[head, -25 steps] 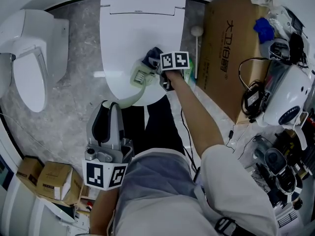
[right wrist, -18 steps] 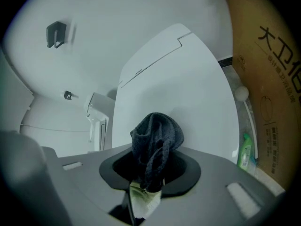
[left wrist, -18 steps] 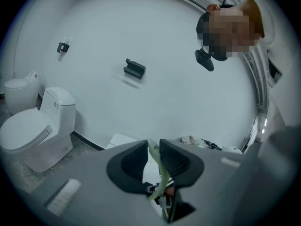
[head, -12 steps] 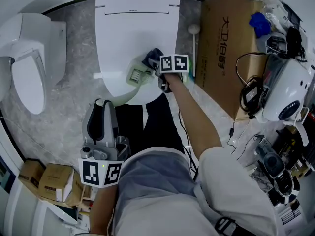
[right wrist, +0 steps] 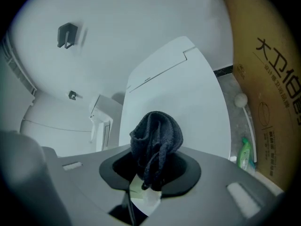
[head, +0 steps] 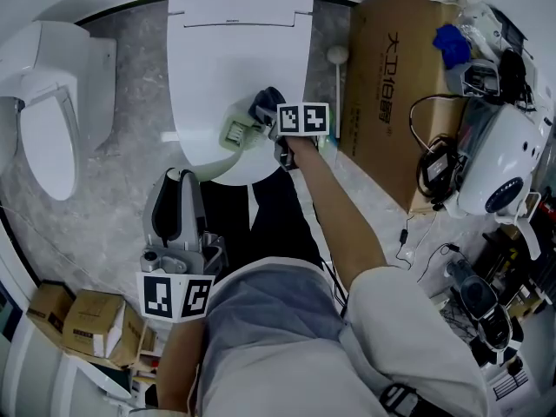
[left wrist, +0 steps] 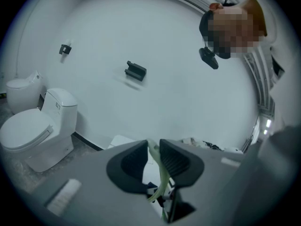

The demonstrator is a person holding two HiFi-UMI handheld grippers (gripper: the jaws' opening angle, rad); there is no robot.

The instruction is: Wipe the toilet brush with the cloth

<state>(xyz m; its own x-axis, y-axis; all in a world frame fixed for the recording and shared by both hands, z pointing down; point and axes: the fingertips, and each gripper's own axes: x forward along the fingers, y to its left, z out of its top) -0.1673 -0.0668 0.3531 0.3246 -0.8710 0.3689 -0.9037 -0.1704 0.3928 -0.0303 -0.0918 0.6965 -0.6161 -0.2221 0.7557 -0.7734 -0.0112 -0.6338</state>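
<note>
The right gripper [right wrist: 150, 166] pinches the dark cloth [right wrist: 155, 134] on the toilet brush [head: 235, 134]. The left gripper [left wrist: 151, 160] squeezes its handle. It looks like wiping time; next, rub along it.

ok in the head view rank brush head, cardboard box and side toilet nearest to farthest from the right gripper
1. Brush head, just left of the right gripper.
2. Cardboard box, to its right.
3. Side toilet, far left.

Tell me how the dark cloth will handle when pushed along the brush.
Probably floppy: the cloth bunches in soft folds in the right gripper. Its knitted-looking surface likely drags rather than slips on the toilet brush.
</note>
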